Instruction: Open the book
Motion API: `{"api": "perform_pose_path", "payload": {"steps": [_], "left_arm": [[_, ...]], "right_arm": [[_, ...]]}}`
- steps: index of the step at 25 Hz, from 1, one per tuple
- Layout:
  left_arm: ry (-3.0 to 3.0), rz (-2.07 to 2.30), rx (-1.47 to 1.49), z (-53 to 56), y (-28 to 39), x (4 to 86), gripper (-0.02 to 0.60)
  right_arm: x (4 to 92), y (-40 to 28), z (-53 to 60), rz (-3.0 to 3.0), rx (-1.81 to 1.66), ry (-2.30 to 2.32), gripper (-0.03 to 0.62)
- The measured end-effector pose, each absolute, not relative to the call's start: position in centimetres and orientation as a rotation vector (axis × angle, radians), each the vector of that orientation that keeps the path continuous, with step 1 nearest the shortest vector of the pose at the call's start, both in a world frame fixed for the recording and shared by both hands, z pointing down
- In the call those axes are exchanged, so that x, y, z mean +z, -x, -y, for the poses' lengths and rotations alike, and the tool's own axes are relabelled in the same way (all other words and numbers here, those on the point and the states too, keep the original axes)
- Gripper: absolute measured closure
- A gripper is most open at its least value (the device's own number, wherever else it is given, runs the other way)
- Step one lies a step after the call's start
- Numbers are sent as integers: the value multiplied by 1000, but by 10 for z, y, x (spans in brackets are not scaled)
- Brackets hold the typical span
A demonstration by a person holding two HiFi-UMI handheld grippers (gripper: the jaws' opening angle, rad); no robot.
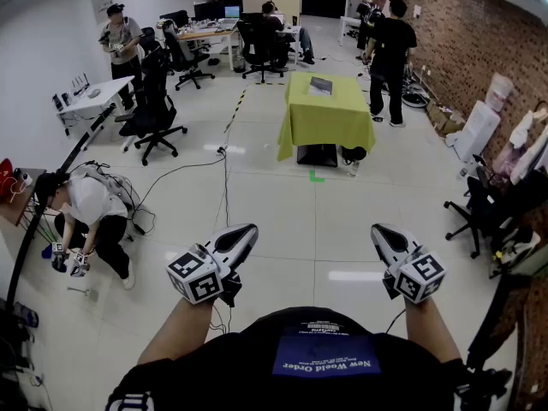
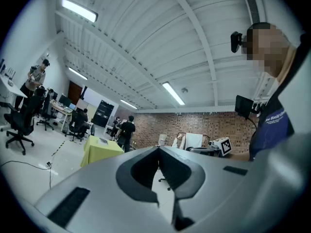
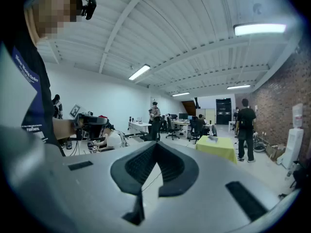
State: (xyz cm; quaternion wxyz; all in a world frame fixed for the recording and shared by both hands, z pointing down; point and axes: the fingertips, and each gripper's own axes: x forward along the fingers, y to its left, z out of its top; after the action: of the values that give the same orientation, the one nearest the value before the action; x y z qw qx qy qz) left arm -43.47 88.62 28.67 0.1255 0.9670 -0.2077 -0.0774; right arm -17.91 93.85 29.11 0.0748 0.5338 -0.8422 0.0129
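Observation:
A grey book [image 1: 321, 85] lies shut on a table with a yellow-green cloth [image 1: 324, 116], far across the room. The same table shows small in the left gripper view [image 2: 99, 150] and in the right gripper view [image 3: 217, 147]. I hold both grippers close to my chest, well short of the table. My left gripper [image 1: 248, 231] has its jaws together with nothing between them. My right gripper [image 1: 378, 232] is shut and empty too. The left gripper tips [image 2: 158, 148] and right gripper tips [image 3: 156, 143] meet at a point in their own views.
A person in black [image 1: 390, 56] stands at the table's right side. Another person crouches on the floor at the left [image 1: 86, 221] beside cables. Office chairs [image 1: 154, 110] and desks [image 1: 90, 97] line the left and back. A brick wall [image 1: 479, 41] runs along the right.

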Motion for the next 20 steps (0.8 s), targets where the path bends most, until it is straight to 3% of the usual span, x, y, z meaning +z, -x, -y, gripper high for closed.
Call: {"api": "perform_pose_path", "payload": {"steps": [10,20], "left_arm": [[-2801,611,-198,-841,434,296,575],[-2808,730,-212,-757,333,274,575]], "right_arm": [[309,172,-902,2530,112,-1614,609],[313,65,-808,2604,104,-1537,609]]}}
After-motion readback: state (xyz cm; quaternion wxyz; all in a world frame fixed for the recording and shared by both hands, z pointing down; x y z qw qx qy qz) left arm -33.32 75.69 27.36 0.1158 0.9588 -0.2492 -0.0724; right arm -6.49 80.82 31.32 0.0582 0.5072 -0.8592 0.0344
